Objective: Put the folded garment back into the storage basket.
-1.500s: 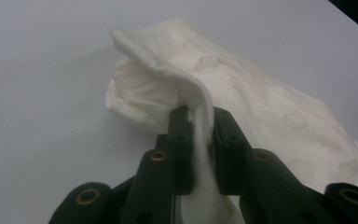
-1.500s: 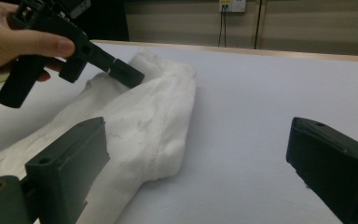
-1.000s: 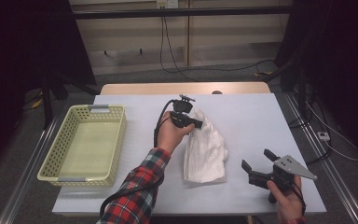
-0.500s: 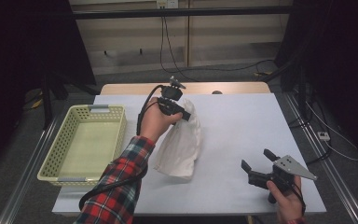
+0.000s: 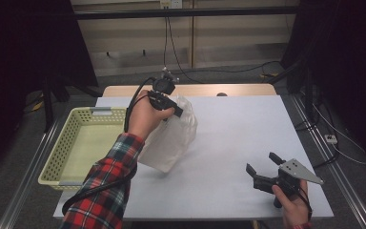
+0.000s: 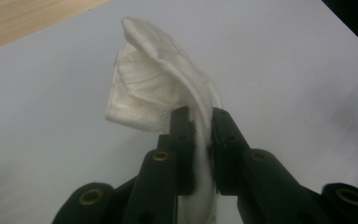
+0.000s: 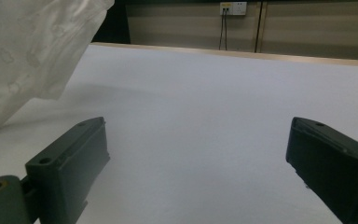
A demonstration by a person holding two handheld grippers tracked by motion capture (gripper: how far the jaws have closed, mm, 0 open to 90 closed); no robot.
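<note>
While the left hand-held gripper [image 5: 170, 106] pinches the white cloth [image 5: 170, 138] by a bunched fold, the cloth hangs down from it just beside the basket [image 5: 62, 150], on the side facing the middle of the worktop [image 5: 238, 143]. Its lower corner seems to be at or barely above the worktop surface; I cannot tell whether it touches. In the left gripper view the jaws are pressed together on a thin ridge of fabric [image 6: 200, 121], with the rest of the cloth spilling forward past them.

The right hand-held gripper [image 5: 263, 171] sits well away from the basket, near the worktop's front right corner, its jaws spread with nothing between them.

The grip looks narrow: only a thin ridge of fabric is caught, so a quick swing could pull the fold free and drop the cloth short of the basket. If the cloth is bound for the basket, its trailing lower corner may snag on the near rim, leaving it draped half over the wall. Lifting higher before crossing would lower that risk.
</note>
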